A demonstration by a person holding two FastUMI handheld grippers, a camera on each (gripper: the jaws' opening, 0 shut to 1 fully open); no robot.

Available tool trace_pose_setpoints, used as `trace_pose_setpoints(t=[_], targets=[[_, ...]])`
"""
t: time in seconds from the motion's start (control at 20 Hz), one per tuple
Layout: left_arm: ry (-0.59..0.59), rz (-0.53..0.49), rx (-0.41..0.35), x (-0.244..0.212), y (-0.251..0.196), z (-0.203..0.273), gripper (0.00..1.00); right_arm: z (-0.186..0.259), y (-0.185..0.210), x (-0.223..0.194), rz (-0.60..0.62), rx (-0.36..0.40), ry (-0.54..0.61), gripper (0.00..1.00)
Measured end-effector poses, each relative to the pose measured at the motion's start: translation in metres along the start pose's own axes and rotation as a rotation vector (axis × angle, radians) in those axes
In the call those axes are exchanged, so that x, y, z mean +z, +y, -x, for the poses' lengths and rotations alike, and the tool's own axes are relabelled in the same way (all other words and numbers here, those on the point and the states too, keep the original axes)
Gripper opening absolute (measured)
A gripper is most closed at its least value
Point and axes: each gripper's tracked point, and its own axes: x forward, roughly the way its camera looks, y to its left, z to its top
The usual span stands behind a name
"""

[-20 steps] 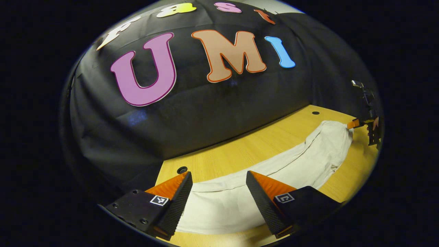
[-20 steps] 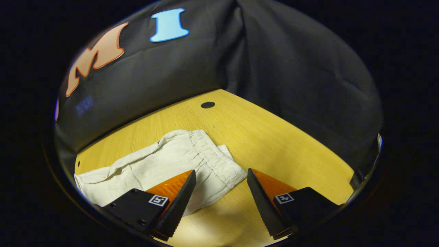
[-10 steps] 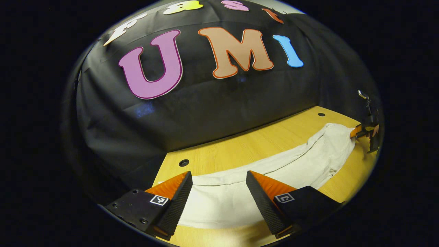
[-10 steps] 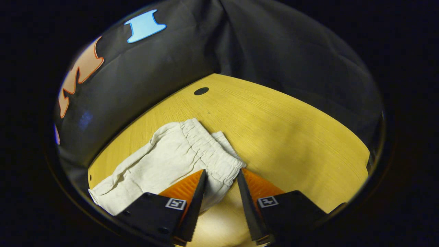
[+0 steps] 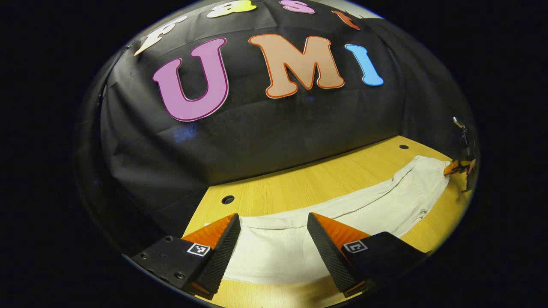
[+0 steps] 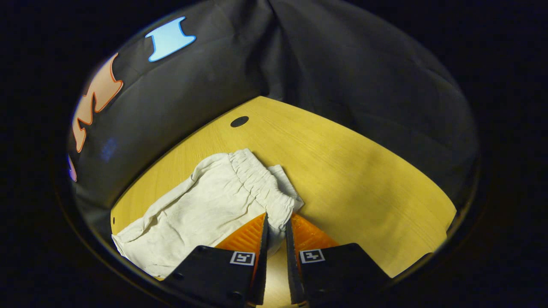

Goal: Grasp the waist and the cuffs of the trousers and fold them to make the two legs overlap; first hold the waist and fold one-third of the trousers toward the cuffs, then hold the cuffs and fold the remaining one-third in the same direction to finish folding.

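Note:
White trousers lie stretched across the wooden table. The cuff end lies between the fingers of my left gripper, which stands open over it. Far to the right in the left gripper view, the right gripper meets the waist end. In the right gripper view the trousers lie flat with the gathered elastic waistband running toward me. My right gripper is shut on the near corner of that waistband, with cloth pinched between both fingers.
The black cloth wall closes the table at the back and right. Round holes sit in the tabletop near the wall. Bare wood spreads to the right of the waistband.
The right gripper's fingers have gone from wide apart to pinching the waistband's near corner. The left gripper stays open over the cuffs, its view only slightly shifted.

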Motion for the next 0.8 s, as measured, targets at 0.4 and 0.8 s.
trace_pose_setpoints(t=[0.4,0.8], targets=[[-0.003,0.029,-0.001,-0.009,0.037,-0.002,0.96,0.057,0.065,0.038,-0.009,0.116,-0.138,0.24],[-0.005,0.081,0.018,-0.023,0.088,0.006,0.96,0.114,0.178,0.055,0.102,0.272,-0.233,0.24]])
